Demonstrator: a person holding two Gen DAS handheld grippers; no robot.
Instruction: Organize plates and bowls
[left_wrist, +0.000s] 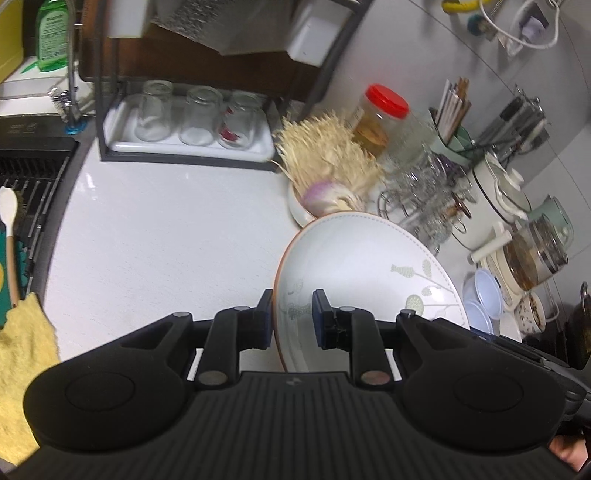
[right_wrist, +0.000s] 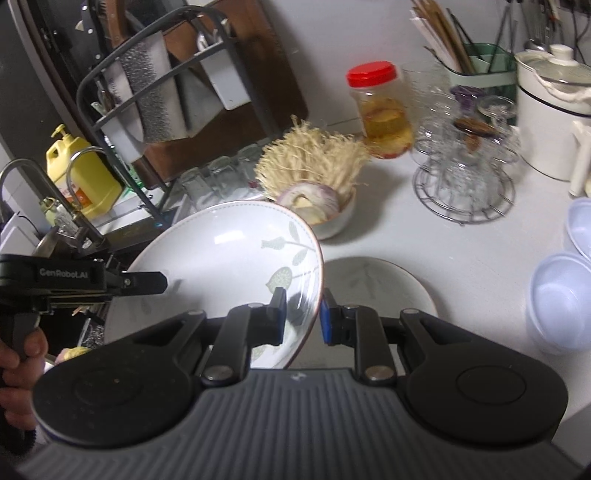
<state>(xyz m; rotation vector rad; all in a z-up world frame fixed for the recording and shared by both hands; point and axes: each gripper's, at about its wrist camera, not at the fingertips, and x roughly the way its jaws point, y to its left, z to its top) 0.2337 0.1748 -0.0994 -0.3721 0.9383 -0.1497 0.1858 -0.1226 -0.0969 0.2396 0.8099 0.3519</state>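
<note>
Above the white surface (left_wrist: 155, 236), I hold a leaf-patterned plate (right_wrist: 229, 258) tilted.
My left gripper (left_wrist: 292, 320) and right gripper (right_wrist: 303, 316) each pinch its rim between nearly closed jaws; a second plate (right_wrist: 384, 284) lies beneath.

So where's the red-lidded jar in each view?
Left wrist: the jar is upper right of centre, behind the straw-like bundle.
Right wrist: the jar is top centre-right, right of that bundle.
Shared landmark: the bundle's white bowl.

Red-lidded jar (right_wrist: 380, 110), upturned glasses (left_wrist: 192, 116).
</note>
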